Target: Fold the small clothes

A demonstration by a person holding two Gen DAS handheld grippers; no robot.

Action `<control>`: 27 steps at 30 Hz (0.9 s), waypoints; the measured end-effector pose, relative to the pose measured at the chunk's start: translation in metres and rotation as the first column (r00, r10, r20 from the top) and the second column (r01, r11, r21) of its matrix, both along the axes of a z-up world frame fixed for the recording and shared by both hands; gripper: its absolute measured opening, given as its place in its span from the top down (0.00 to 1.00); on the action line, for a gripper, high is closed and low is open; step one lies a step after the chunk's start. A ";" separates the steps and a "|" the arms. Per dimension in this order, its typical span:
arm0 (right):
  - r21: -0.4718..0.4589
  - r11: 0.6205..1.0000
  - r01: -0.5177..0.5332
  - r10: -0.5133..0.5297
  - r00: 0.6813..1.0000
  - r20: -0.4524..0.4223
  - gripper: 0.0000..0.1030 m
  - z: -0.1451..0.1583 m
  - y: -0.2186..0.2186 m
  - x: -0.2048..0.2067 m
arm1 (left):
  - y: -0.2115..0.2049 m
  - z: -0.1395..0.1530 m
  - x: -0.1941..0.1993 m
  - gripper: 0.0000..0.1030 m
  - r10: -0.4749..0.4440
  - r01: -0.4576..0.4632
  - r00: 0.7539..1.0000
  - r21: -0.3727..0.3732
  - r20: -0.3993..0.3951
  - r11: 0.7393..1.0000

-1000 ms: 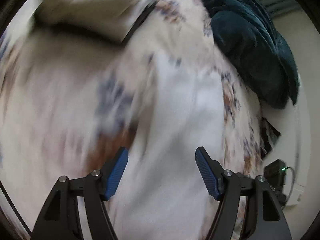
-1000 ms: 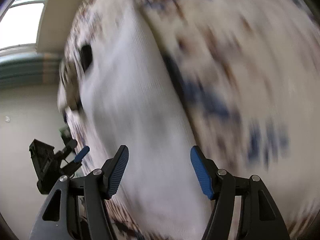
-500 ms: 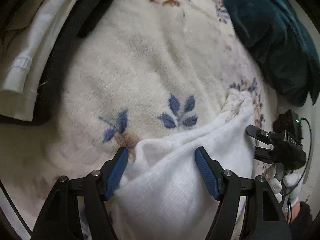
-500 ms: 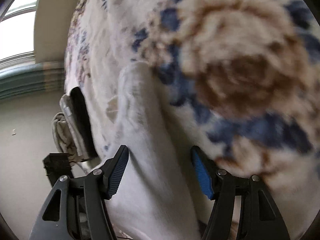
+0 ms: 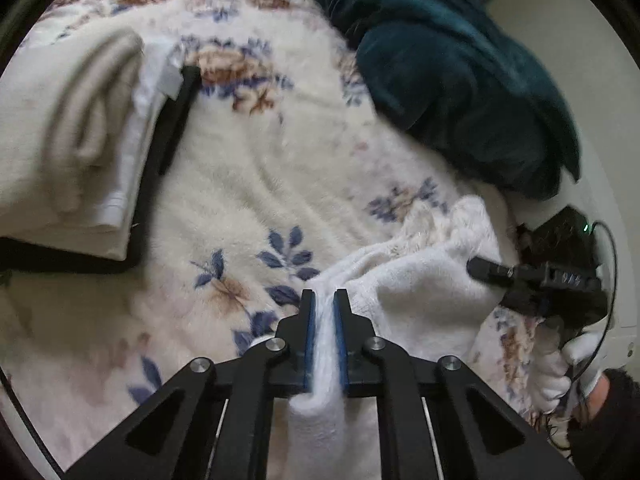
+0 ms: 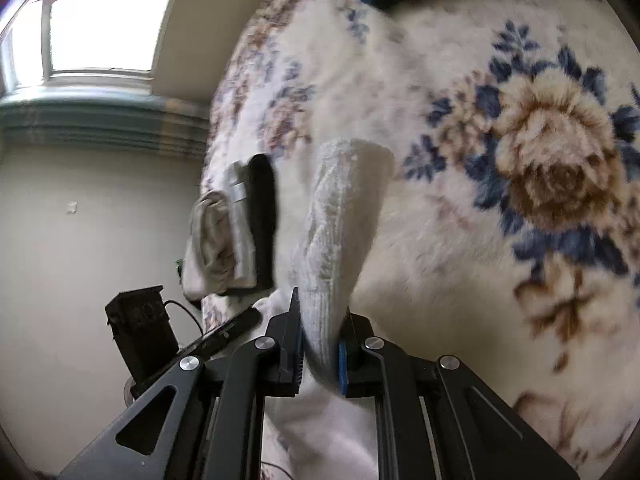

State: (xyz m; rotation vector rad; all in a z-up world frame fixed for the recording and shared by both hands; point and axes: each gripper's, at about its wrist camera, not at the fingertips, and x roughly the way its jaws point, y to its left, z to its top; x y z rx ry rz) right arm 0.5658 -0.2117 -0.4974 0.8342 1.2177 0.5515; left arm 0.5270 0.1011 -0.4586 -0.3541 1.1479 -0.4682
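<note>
Both tongs, left point(image 5: 324, 300) and right point(image 6: 318, 320), pinch the white garment point(image 5: 416, 292) (no legible writing).

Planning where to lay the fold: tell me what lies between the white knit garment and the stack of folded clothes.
In the left wrist view, only bare floral blanket separates the white knit garment from the stack of folded clothes.

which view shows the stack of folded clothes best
The left wrist view. There the folded stack fills the upper left, seen from above: a beige piece on white ones, on a black bottom layer. The right wrist view shows the same stack small and edge-on, at the edge of the floral blanket.
</note>
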 end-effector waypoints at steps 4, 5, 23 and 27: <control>0.007 1.000 -0.013 0.012 0.999 0.031 0.87 0.017 0.000 -0.027 | 0.002 0.013 -0.020 0.94 0.011 -0.010 0.999 -0.024 0.033 1.000; -0.006 1.000 -0.012 0.012 0.999 0.035 0.87 0.019 0.000 -0.031 | 0.001 0.014 -0.022 0.94 0.007 -0.006 0.999 -0.024 0.039 1.000; -0.186 0.981 -0.051 0.023 0.989 -0.147 0.25 -0.038 -0.004 -0.008 | 0.045 -0.064 0.003 0.32 0.155 -0.192 0.972 -0.217 -0.176 0.957; -0.162 0.983 -0.089 0.055 0.979 -0.198 0.25 -0.067 -0.001 0.003 | 0.009 -0.095 0.024 0.32 0.042 -0.061 0.971 -0.077 -0.236 0.995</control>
